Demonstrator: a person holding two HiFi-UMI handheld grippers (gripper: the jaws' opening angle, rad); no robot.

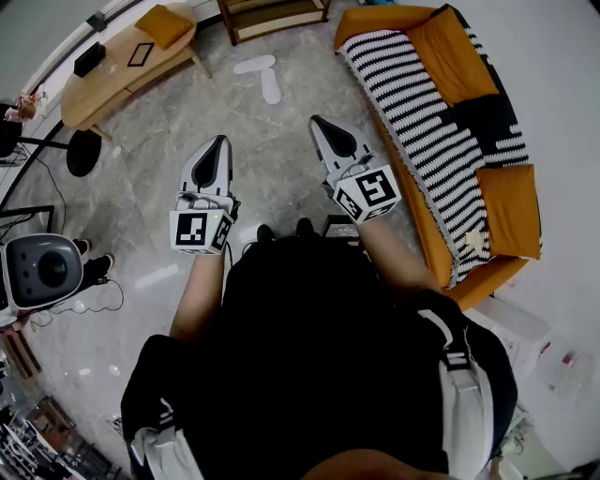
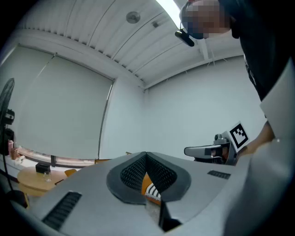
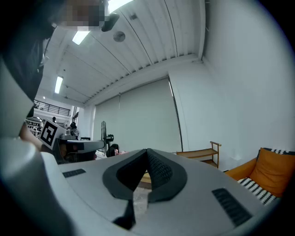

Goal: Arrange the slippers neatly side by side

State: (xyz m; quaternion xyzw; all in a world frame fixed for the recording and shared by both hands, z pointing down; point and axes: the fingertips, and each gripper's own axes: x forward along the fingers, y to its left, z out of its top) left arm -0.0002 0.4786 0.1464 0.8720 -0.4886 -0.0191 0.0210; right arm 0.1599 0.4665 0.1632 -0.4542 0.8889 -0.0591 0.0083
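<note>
The person holds both grippers out ahead, side by side and apart. The left gripper [image 1: 219,142] and the right gripper [image 1: 317,121] tilt slightly toward each other. Each has its jaws pressed together, tip to tip, with nothing between them. The bare left forearm [image 1: 200,298] and right forearm [image 1: 398,262] reach forward.

Head view steeply down, gripper views angled upward, sharing sofa [image 1: 450,56]

An orange sofa [image 1: 506,211] lines the right wall, a black-and-white striped throw [image 1: 412,103] draped over it. At upper left, a curved wooden table [image 1: 103,92] — on it an orange cushion [image 1: 165,24] and a black box [image 1: 89,59]. A wooden shelf [image 1: 272,17] stands beyond.
</note>
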